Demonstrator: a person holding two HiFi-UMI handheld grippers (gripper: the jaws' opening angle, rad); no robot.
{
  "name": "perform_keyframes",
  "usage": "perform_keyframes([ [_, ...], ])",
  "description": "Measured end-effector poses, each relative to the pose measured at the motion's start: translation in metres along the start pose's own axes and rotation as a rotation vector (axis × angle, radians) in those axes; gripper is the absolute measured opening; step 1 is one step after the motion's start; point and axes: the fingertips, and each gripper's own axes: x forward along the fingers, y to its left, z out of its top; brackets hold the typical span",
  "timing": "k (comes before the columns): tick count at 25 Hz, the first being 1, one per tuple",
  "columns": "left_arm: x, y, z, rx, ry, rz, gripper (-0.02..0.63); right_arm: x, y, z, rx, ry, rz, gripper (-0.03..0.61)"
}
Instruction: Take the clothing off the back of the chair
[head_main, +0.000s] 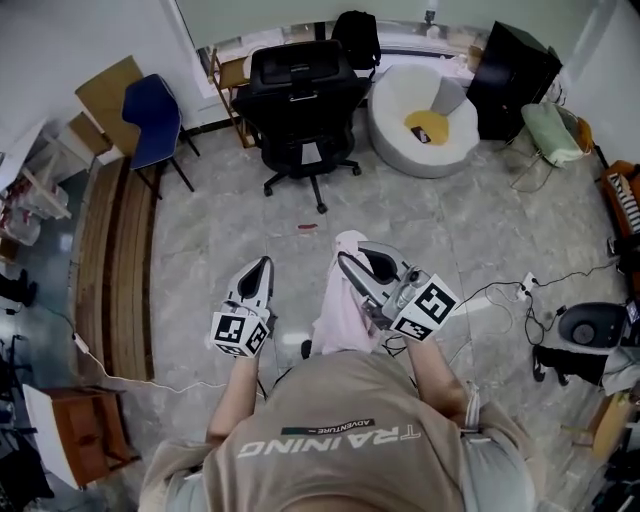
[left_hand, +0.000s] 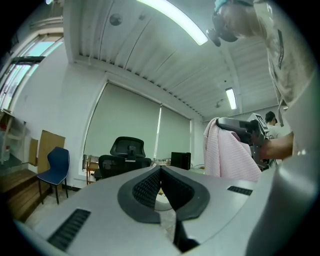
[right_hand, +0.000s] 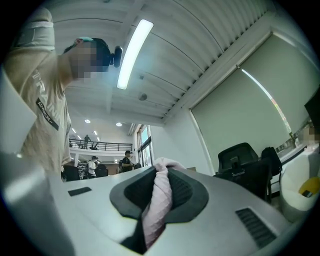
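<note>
Right gripper (head_main: 352, 262): we read its jaws as narrow and pinched on a fold of the pink clothing (head_main: 338, 312). In the right gripper view the fabric (right_hand: 156, 200) fills the slot between the dark pads and bunches over the tip. The grip is near one edge, so the rest hangs freely below, which we judge suits carrying a limp piece clear of the floor. Left gripper (head_main: 263, 265): jaws together with nothing between them. It is held level beside the load and apart from it, and we take it as idle. The clothing is in front of the person, well apart from the black office chair (head_main: 300, 85), whose back looks bare from above, so we judge the removal done. We cannot tell what kind of garment it is. Its lower end is cut off by the person's shirt (head_main: 340, 440) in the head view. The left gripper view shows only the draped upper part (left_hand: 230, 155), and the depth of the bite is hidden inside the pads.
</note>
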Motion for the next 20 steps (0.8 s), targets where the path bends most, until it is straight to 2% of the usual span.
perform_keyframes([
  [8,-0.003,0.014,0.001,-0.007,-0.007,0.002,0.012,-0.002,0.008,-0.005,-0.022,0.020,-0.022,0.066],
  [20,0.007,0.021,0.012,0.039,-0.020,-0.029,0.012,0.011,0.003,-0.017,-0.063,0.061,-0.031,0.066],
])
